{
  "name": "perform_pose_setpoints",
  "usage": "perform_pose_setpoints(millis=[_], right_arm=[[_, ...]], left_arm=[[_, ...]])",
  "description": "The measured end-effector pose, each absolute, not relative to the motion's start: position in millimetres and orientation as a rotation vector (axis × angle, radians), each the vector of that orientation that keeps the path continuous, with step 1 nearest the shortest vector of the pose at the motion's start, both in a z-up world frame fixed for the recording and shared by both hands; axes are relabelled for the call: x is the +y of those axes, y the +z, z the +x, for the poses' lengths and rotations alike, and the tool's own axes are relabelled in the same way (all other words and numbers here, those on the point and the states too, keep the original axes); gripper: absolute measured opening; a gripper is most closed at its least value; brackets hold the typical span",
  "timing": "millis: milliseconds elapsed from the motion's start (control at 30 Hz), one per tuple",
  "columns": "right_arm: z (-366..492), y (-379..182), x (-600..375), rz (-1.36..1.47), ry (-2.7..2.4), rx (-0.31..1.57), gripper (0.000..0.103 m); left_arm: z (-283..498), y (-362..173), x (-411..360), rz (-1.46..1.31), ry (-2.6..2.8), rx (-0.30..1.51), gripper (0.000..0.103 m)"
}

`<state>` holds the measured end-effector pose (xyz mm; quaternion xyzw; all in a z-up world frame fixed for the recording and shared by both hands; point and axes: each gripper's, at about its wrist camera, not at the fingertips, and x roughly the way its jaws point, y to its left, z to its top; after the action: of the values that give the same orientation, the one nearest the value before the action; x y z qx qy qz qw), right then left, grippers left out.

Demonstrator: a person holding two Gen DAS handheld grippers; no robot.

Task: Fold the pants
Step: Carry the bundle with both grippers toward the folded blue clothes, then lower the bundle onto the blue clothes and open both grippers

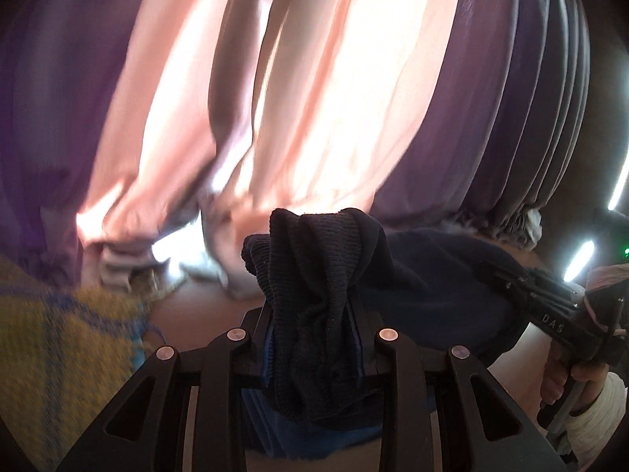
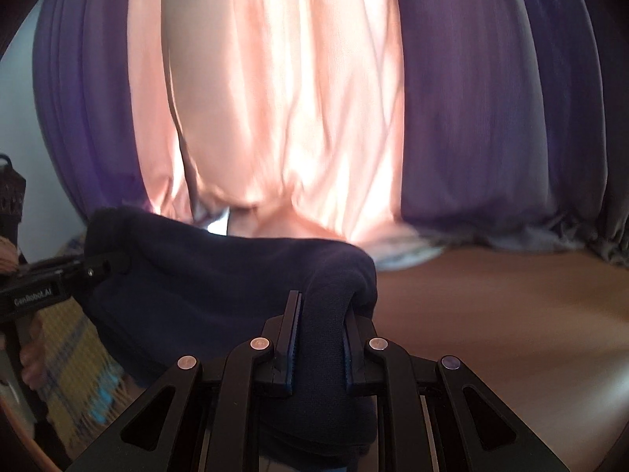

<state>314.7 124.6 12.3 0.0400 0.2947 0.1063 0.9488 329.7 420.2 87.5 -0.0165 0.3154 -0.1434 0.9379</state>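
Note:
The dark navy pants point(image 1: 314, 283) are held up in the air between both grippers. My left gripper point(image 1: 314, 314) is shut on a bunched ribbed edge of the pants, which sticks out above the jaws. My right gripper point(image 2: 320, 314) is shut on another bunch of the pants point(image 2: 220, 275). The cloth stretches between them. The right gripper also shows in the left wrist view point(image 1: 487, 271), gripping the cloth's far end. The left gripper shows in the right wrist view point(image 2: 106, 265), likewise on the cloth.
Pink curtains point(image 1: 298, 90) and purple curtains point(image 1: 471, 126) hang ahead, down to a brown floor point(image 2: 491, 306). A yellow and blue checked cloth point(image 1: 51, 350) lies at the lower left. Bright light strips point(image 1: 580, 259) are at the right edge.

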Motion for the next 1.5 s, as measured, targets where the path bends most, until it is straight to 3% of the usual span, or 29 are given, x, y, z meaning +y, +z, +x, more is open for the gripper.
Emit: perform_pose_setpoints(millis=[233, 467, 600, 633, 700, 767, 967, 1167, 1300, 1333, 1433, 1500], right_arm=[[327.8, 53.7, 130.8, 0.055, 0.225, 0.492, 0.018], [333.1, -6.6, 144.3, 0.081, 0.234, 0.638, 0.018], [323.0, -33.1, 141.8, 0.09, 0.21, 0.714, 0.018], [322.6, -36.4, 141.3, 0.09, 0.2, 0.732, 0.023], [322.2, -42.9, 141.1, 0.065, 0.151, 0.774, 0.045], [317.6, -46.6, 137.9, 0.055, 0.091, 0.781, 0.059], [295.1, -27.6, 139.4, 0.034, 0.052, 0.732, 0.062], [285.9, 9.0, 135.9, 0.022, 0.086, 0.667, 0.062], [295.8, 22.7, 129.5, 0.07, 0.174, 0.646, 0.06], [301.1, 25.0, 129.0, 0.08, 0.197, 0.643, 0.054], [328.4, 24.2, 131.1, 0.09, 0.276, 0.687, 0.031], [350.5, 17.2, 133.3, 0.105, 0.316, 0.739, 0.026]], left_arm=[[347.7, 107.1, 426.9, 0.047, -0.298, 0.628, 0.029], [347.7, 48.5, 434.1, 0.07, -0.324, 0.818, 0.031], [337.1, 37.3, 436.1, 0.068, -0.294, 0.847, 0.038], [336.8, 34.2, 437.2, 0.062, -0.281, 0.862, 0.041], [336.8, 29.5, 440.8, 0.062, -0.239, 0.885, 0.049], [334.6, 27.3, 441.9, 0.064, -0.202, 0.891, 0.054], [313.0, 44.0, 444.4, 0.08, -0.146, 0.854, 0.06], [286.0, 77.6, 434.4, 0.137, -0.13, 0.719, 0.061], [293.3, 87.3, 418.5, 0.129, -0.246, 0.692, 0.039], [298.3, 85.1, 415.9, 0.131, -0.259, 0.701, 0.03], [326.8, 67.7, 414.5, 0.121, -0.282, 0.771, 0.024], [338.4, 59.5, 420.0, 0.122, -0.24, 0.787, 0.021]])
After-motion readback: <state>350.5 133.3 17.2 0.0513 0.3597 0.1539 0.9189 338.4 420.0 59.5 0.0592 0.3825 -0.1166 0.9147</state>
